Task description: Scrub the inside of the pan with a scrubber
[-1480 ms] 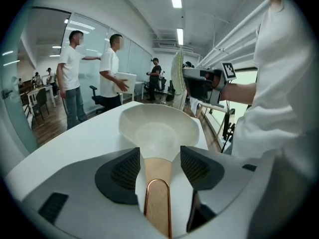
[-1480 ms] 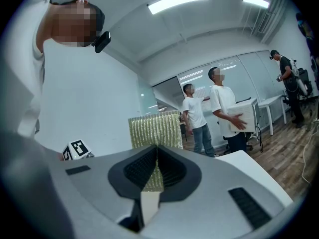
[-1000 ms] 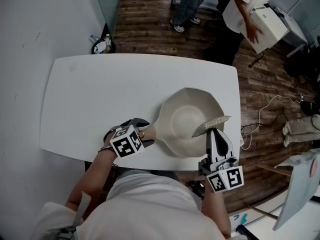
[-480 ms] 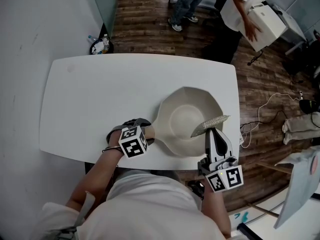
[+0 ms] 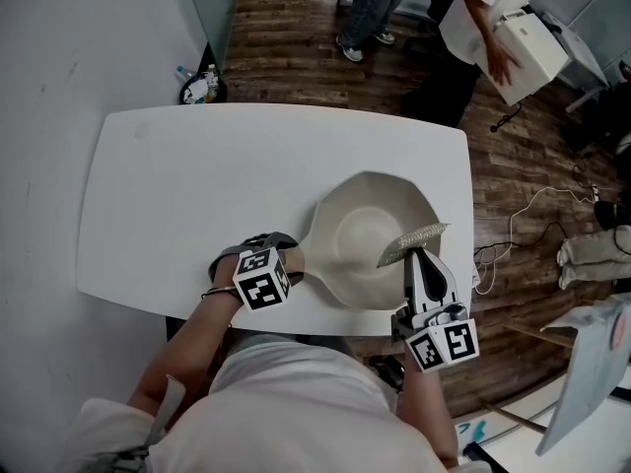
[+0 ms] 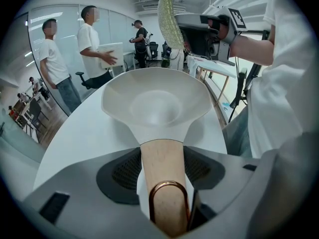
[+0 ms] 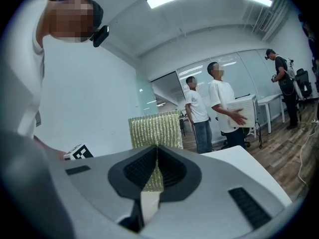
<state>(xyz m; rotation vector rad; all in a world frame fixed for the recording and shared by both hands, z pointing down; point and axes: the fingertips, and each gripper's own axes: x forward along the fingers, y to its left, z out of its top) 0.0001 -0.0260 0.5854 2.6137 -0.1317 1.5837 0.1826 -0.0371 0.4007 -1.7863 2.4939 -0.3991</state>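
- Two grippers share the work at a white table (image 5: 177,185), where we stand over a pale, angular pan (image 5: 367,227) sitting by the table's near-right edge.
- Our left gripper (image 5: 284,262) is clamped on the pan's wooden handle (image 6: 162,166). The left gripper view shows both jaws pressed against its sides, with the copper hanging loop (image 6: 168,203) at its end lying behind the pads.
- Our right gripper (image 5: 421,261) has its jaws closed tight on the lower edge of a gold-green mesh scrubber (image 5: 415,239). In the right gripper view it stands up from the pads as a flat sheet.
- The scrubber hangs in the air over the pan's right rim. The left gripper view shows it well clear of the bowl, touching nothing.
- What matters next, we judge, is that the pan's bottom lies below and to the left of the scrubber. The right gripper must tip down and inward to lay the sheet's face on the inner surface.
- The pan's long axis runs from the handle at our left to the bowl at our right, so the right gripper is nearer the bowl while the left one braces.
- Scrubbing, by our reading, has not yet begun.
- Other people (image 5: 483,28) stand on the wooden floor (image 5: 296,47) beyond the table.
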